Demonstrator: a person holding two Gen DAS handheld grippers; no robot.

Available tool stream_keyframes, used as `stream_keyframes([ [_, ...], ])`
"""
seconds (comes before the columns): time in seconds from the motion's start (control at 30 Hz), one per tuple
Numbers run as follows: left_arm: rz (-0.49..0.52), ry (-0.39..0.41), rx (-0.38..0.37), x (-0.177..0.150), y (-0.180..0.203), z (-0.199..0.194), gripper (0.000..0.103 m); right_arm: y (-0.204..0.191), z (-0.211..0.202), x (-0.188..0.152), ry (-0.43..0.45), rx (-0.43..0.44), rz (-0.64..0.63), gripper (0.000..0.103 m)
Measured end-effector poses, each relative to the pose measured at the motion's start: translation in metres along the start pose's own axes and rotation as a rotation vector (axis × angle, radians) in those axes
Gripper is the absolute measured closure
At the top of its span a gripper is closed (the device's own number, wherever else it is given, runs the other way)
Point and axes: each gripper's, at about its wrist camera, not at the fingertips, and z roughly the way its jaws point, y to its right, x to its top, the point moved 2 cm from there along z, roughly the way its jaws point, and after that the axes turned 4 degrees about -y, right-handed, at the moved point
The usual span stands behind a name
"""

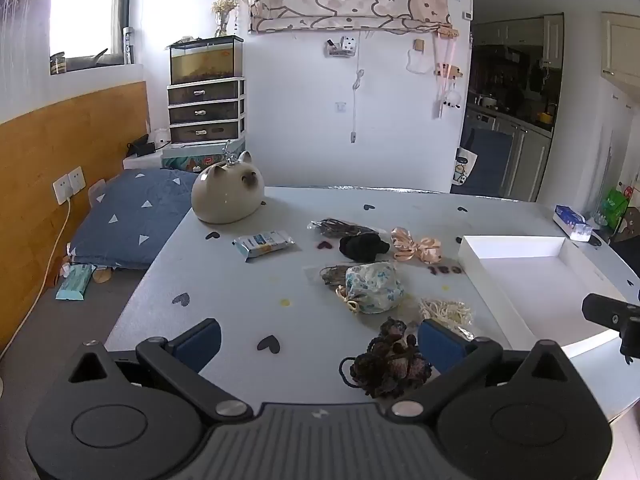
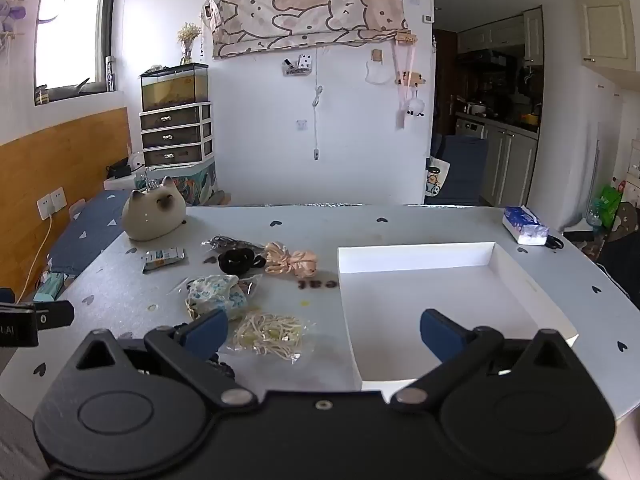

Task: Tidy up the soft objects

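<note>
Two hand-held grippers, left hand-held gripper (image 1: 318, 344) and right hand-held gripper (image 2: 324, 334), gape empty. Seven soft hair accessories (image 1: 374, 288) cluster mid-frame on the surface (image 1: 224, 280), left of one white tray (image 2: 516, 280).

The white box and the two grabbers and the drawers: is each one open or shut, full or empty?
White box: open, empty.
Left gripper: open, holding nothing.
Right gripper: open, holding nothing.
Drawers: all shut.
Fish tank: filled with murky water.
</note>
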Motion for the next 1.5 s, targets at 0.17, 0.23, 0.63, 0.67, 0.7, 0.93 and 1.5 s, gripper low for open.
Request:
stream_keyframes([
  [0.17,-0.002,0.004,-0.002,0.0,0.0002,-0.0002,0.0,-0.0004,0.0006,0.0001,0.001,0.002,-0.002,0.0],
  [0.23,-0.003,0.004,-0.004,0.0,0.0001,-0.0003,0.0,0.0006,0.0004,0.0002,0.004,0.001,-0.001,0.0],
  [0.63,-0.001,0.002,-0.005,-0.0032,0.0029,0.0014,0.0,0.0024,0.0016,-0.0009,0.001,-0.002,-0.002,0.0],
  [0.67,-0.001,0.001,-0.005,-0.0028,0.0028,0.0012,0.0,0.0023,0.0017,-0.0008,0.001,-0.002,-0.002,0.0],
  [0.7,-0.001,0.0,-0.004,-0.0008,0.0032,0.0014,0.0,0.0022,0.0018,-0.0008,0.001,-0.003,-0.001,0.0],
  [0.93,-0.001,-0.002,-0.004,-0.0026,0.0023,0.004,0.0,0.0048,0.0005,-0.0004,0.003,-0.003,0.001,0.0],
  [1.5,-0.001,-0.005,-0.005,-0.0019,0.0018,0.0037,0.0,0.0033,0.0015,-0.001,-0.001,-0.003,0.002,0.0],
])
